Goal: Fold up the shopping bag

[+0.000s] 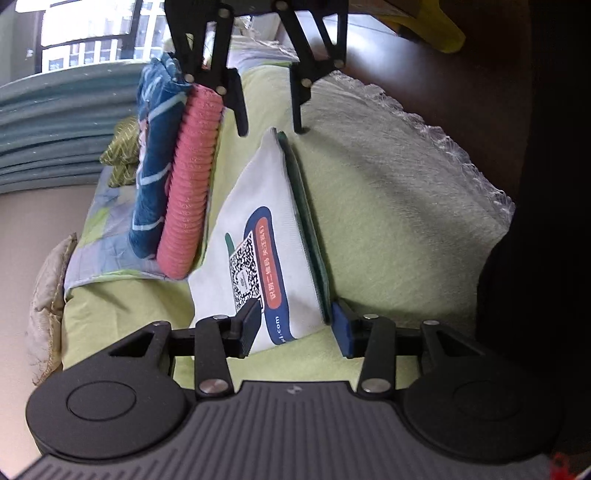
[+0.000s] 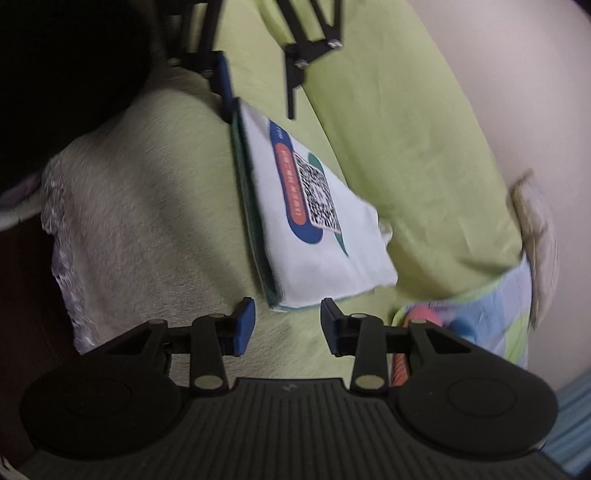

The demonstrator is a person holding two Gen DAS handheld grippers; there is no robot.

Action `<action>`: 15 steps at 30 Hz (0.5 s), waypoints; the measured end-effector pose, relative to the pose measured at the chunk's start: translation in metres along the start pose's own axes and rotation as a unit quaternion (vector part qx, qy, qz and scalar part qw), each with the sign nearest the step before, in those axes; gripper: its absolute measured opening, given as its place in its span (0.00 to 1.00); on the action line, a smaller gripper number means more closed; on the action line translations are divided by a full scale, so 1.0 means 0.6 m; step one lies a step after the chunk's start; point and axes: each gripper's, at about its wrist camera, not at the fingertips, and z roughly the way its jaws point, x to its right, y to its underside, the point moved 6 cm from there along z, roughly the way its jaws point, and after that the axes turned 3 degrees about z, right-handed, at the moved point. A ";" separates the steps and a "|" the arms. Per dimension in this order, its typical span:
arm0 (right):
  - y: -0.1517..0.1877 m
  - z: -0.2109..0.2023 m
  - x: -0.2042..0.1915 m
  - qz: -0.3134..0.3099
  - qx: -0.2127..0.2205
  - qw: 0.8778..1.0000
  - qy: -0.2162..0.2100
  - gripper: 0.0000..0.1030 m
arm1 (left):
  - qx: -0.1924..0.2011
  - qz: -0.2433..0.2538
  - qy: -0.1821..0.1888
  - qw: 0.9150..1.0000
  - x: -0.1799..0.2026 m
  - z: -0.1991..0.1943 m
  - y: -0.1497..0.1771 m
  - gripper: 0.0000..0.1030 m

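Fingers (image 1: 341, 330) of the left gripper (image 1: 297, 328) stand apart, straddling one end of the folded shopping bag (image 1: 258, 229). The blue pad sits just beside the bag's green layered edge, and the black pad hangs in front of its white printed face. Neither pad visibly presses on the fabric. In the right wrist view the same two fingers show at the bag's far corner, the blue one at the thick edge and the other clear of the white face.

Across from it, the right gripper (image 2: 288, 325) also has its fingers (image 2: 245, 326) parted with nothing between them. The bag's near corner lies just ahead of the gap, not inside it. That view is slightly blurred.

The bag is folded into a flat white packet with a QR code, an orange strip and a dark blue band on top, and green layers along one long side. It lies on a yellow-green bedsheet (image 1: 388, 221), between the two grippers.

Beside the bag, along its printed side, a pink ribbed cloth (image 1: 188, 184) lies rolled against a blue patterned cloth (image 1: 155, 155), both on a pastel patchwork blanket (image 1: 99, 240). A lace-like trim (image 1: 461, 147) borders the sheet on the other side. Beyond are teal curtains (image 1: 55, 129) and a bright window (image 1: 85, 26).
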 end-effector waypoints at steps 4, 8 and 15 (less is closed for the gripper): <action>0.001 0.008 -0.006 -0.045 0.033 0.998 0.013 0.28 | 0.015 -0.014 -0.011 1.000 -0.001 0.001 0.007 0.47; 0.002 0.024 -0.008 -0.064 0.048 0.997 0.008 0.18 | 0.026 -0.026 -0.007 0.999 -0.011 0.010 0.010 0.47; -0.010 0.042 0.033 0.048 0.029 0.997 -0.061 0.11 | 0.023 -0.124 0.089 0.988 -0.048 0.030 0.018 0.07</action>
